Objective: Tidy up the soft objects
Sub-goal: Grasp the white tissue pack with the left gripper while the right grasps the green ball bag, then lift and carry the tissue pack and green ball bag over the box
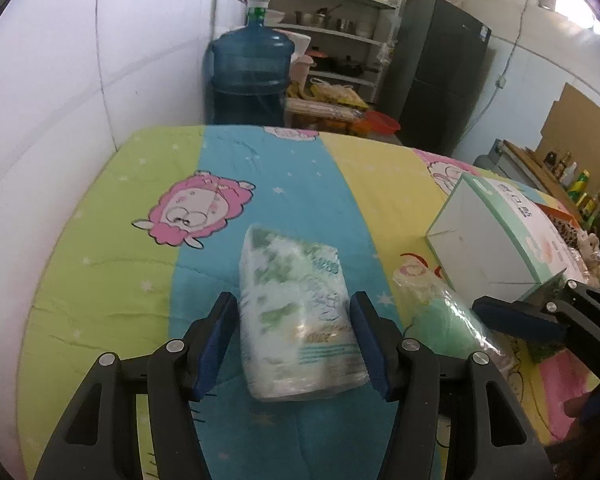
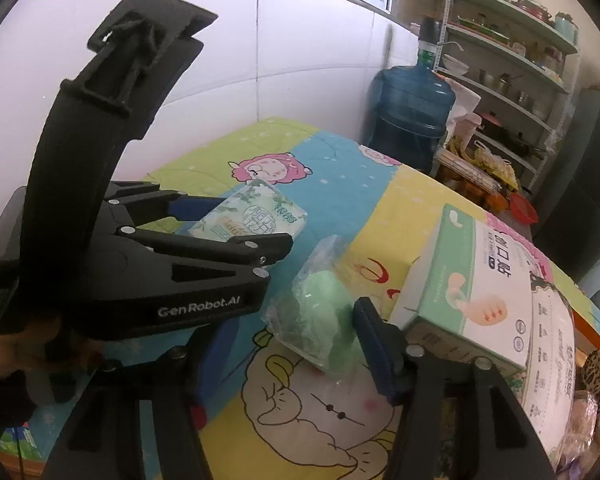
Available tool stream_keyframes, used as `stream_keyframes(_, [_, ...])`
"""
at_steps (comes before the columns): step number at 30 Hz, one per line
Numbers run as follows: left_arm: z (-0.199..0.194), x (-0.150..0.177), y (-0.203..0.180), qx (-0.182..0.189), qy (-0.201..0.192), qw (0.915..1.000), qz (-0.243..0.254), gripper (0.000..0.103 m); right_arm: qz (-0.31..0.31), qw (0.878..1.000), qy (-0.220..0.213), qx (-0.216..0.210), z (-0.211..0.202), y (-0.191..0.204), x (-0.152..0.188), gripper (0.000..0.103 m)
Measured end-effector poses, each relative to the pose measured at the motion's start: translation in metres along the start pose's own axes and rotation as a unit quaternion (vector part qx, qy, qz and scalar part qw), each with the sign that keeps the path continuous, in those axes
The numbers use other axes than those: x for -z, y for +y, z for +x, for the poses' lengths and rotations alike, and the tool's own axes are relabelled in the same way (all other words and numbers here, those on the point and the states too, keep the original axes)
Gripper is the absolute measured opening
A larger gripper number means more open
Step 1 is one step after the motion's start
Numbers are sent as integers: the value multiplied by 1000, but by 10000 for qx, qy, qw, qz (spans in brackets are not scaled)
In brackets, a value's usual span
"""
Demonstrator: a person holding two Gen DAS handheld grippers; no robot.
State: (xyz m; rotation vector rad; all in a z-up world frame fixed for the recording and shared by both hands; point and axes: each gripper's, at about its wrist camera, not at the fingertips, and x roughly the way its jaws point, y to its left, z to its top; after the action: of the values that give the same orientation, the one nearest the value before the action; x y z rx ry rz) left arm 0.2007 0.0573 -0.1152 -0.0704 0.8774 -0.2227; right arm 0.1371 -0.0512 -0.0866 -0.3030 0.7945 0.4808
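A tissue pack (image 1: pixel 296 312) in green-leaf wrapping lies lengthwise between the pads of my left gripper (image 1: pixel 293 301), which presses on both of its sides low over the cartoon bedspread (image 1: pixel 140 264). In the right wrist view the same pack (image 2: pixel 256 212) sits in the left gripper (image 2: pixel 256 221). A green soft roll in a clear plastic bag (image 2: pixel 320 316) rests on the bedspread (image 2: pixel 340 420) between the jaws of my right gripper (image 2: pixel 296 322). Its right pad (image 2: pixel 374 344) touches the bag and the left pad stands off it. The bag (image 1: pixel 448 320) lies just right of the tissue pack.
A white and green carton (image 2: pixel 476 284) lies right beside the bag, also seen as the carton (image 1: pixel 496 240). A blue water jug (image 1: pixel 252 64), shelves (image 1: pixel 340 12) and a dark fridge (image 1: pixel 440 72) stand beyond the bed's far edge. A white wall (image 1: pixel 60 120) runs along the left.
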Motion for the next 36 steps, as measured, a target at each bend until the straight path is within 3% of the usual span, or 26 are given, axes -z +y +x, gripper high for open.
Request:
stream_keyframes(2, [1, 0, 0, 14, -12, 10000, -18, 60, -12, 10000, 4, 72, -2, 1, 3, 45])
stream_keyframes(6, [-4, 0, 3, 101, -142, 9998, -92, 45, 36, 9999, -30, 92, -5, 0, 5, 41])
stream_keyframes(9, [-9, 2, 2, 65, -272, 9996, -87, 41, 46, 10000, -80, 19, -8, 2, 7, 39])
stream_keyframes(26, [-75, 21, 2, 131, -877, 9955, -343, 41, 145, 9987, -213, -446, -32, 9, 15, 38])
stream_keyframes(36, [-128, 36, -11, -62, -1528, 9872, -447, 40, 188, 9972, -396, -604, -60, 15, 28, 38])
